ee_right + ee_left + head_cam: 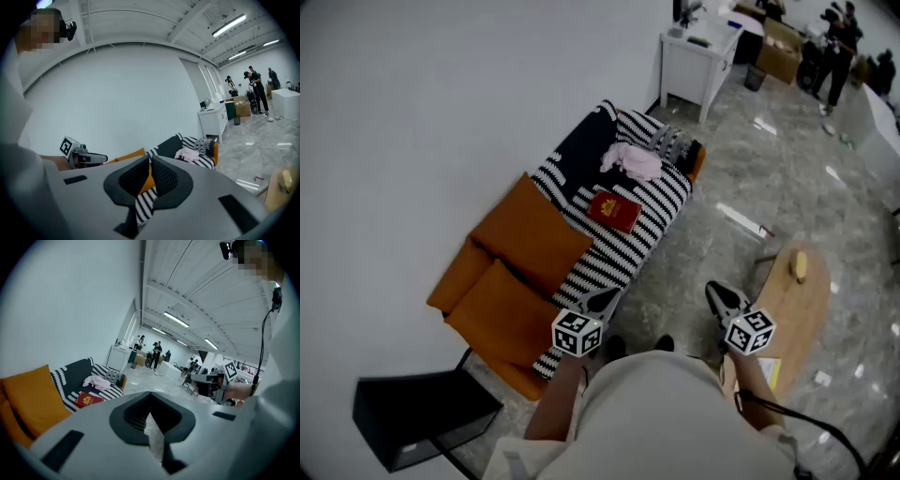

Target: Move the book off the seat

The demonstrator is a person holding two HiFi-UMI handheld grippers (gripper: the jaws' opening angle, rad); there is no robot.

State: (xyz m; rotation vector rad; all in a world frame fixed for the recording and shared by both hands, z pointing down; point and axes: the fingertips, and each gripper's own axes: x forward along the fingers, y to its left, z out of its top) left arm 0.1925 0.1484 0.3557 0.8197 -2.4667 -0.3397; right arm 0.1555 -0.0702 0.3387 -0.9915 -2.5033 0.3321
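A big open hall staged as a living room, likely a lab or studio: striped sofa (614, 258) against a bare white wall (441, 94) at ten o'clock; polished stone floor (787, 187); strip lights (176, 319) on a beamed ceiling (197, 282); people (841, 42) and cardboard boxes (780, 52) at one o'clock.

To your left, two orange cushions (530, 242) overlap, with a black box (420, 411) on the floor near them. Farther along lies a crumpled pink cloth (633, 161). Beyond it you see a white cabinet (698, 58). On your right, a round wooden table (787, 314) carries a yellow object (801, 266).
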